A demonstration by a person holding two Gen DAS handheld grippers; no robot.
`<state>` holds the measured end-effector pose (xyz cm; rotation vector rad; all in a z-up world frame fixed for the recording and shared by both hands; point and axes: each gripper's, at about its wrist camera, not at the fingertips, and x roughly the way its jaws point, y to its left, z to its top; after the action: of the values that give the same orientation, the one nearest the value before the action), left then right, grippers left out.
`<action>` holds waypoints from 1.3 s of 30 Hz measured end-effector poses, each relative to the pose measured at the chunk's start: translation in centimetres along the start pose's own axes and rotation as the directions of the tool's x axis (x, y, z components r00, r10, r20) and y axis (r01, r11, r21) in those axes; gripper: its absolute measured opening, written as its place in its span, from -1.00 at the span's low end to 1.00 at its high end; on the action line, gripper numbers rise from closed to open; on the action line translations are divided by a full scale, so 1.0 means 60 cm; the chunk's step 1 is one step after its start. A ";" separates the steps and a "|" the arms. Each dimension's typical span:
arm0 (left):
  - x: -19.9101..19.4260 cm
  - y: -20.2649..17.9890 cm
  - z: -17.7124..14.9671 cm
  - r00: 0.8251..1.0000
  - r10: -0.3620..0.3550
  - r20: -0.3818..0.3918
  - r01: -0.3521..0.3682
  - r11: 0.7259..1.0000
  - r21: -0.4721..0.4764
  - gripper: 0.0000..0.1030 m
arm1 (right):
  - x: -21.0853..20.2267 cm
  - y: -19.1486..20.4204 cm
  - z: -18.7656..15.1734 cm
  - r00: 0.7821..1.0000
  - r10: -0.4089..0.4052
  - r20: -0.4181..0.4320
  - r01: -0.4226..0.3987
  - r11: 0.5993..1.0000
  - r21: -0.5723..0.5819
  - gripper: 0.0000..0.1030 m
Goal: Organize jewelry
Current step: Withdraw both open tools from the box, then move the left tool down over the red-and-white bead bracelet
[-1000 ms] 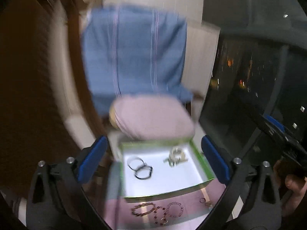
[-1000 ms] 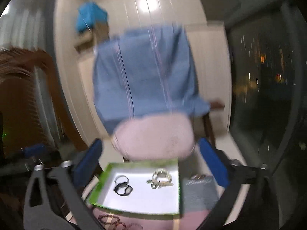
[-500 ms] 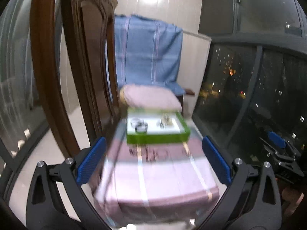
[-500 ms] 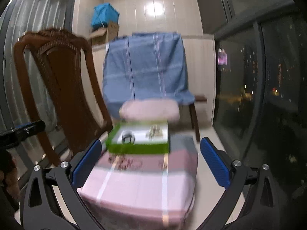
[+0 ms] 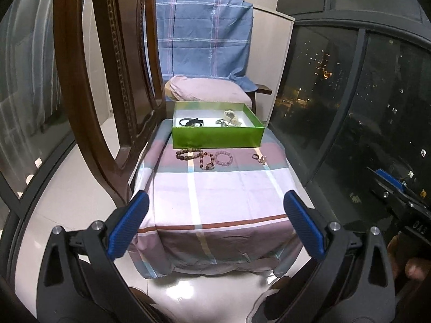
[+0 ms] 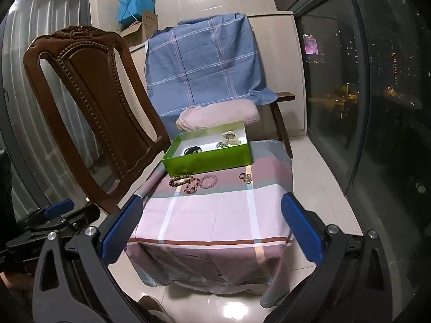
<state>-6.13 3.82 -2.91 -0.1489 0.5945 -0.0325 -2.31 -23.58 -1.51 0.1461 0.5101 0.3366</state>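
A green box [image 5: 217, 134] [image 6: 208, 158] with a white inside stands at the far end of a cloth-covered table [image 5: 223, 188] [image 6: 215, 212]. It holds a black bracelet [image 5: 191, 121] [image 6: 192, 150] and pale jewelry [image 5: 230, 117] [image 6: 229, 137]. Beaded bracelets [image 5: 204, 158] [image 6: 192, 181] and small rings [image 5: 259, 158] [image 6: 245, 177] lie on the cloth before the box. My left gripper [image 5: 215, 223] and right gripper [image 6: 211, 226] are open and empty, held back off the table's near edge.
A carved wooden chair [image 5: 107, 80] [image 6: 97, 113] stands left of the table. A blue cloth [image 5: 204, 32] [image 6: 207, 62] and a pink cushion [image 5: 207, 91] [image 6: 218, 114] lie behind the box. Dark windows [image 5: 350, 107] [image 6: 377, 94] line the right side.
Both grippers have pulled back from close over the green box to well behind the table's near edge. Both stay open and empty.
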 end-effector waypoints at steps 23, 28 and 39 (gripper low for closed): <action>0.048 -0.008 -0.003 0.998 -0.020 -0.052 0.021 1.000 0.013 0.92 | 0.018 -0.008 -0.011 0.999 -0.012 -0.035 0.012 1.000 -0.002 0.94; 0.127 0.015 0.028 0.996 -0.006 -0.088 0.008 1.000 0.012 0.91 | 0.055 -0.022 -0.016 0.997 -0.029 -0.068 0.030 1.000 0.011 0.94; 0.437 0.076 0.088 0.946 -0.002 -0.325 -0.023 0.997 -0.073 -0.09 | 0.131 -0.037 -0.041 0.983 -0.018 -0.183 0.018 1.000 0.002 0.94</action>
<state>18.51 7.07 -13.83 -0.2159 0.9279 -0.0240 3.53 -22.74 -7.70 0.1145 0.6938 0.3331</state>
